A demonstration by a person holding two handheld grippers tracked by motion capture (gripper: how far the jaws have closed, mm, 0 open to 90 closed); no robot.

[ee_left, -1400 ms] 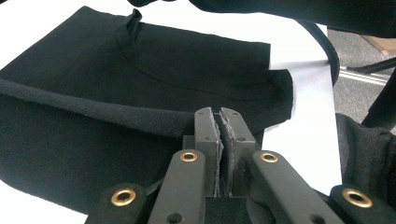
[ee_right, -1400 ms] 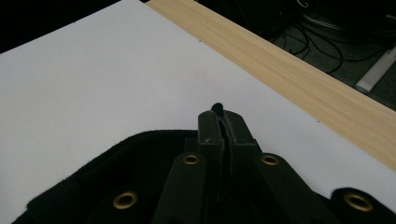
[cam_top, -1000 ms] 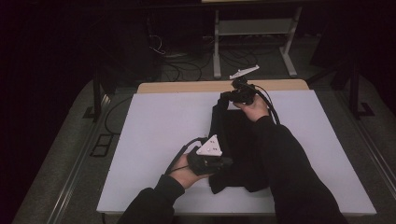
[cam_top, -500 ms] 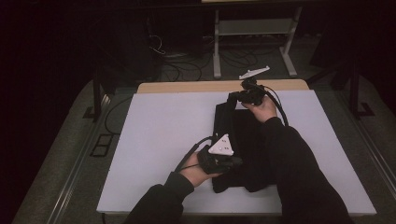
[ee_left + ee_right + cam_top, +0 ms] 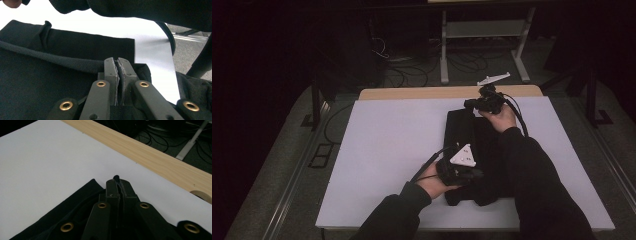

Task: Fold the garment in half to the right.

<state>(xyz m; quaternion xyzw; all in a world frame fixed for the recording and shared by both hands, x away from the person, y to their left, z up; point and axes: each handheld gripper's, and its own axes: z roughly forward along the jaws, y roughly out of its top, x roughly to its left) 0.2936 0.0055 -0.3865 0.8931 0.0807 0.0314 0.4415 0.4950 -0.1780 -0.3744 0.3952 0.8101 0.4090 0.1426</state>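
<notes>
Black garment (image 5: 474, 160) lies folded right of centre on the white surface (image 5: 387, 150); soft, light, limp, so grip hems and corners. Left hand-held gripper (image 5: 469, 175) is clenched on its near edge, right hand-held gripper (image 5: 471, 104) on the far corner.

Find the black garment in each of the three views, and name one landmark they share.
High view: the black garment lies folded right of centre on the white table top, running from near edge toward far edge.
Left gripper view: it covers the left and lower part, its edge pinched in the left tool.
Right gripper view: it sits at the bottom, a corner pinched in the right tool.
Shared landmark: the white table top.
</notes>
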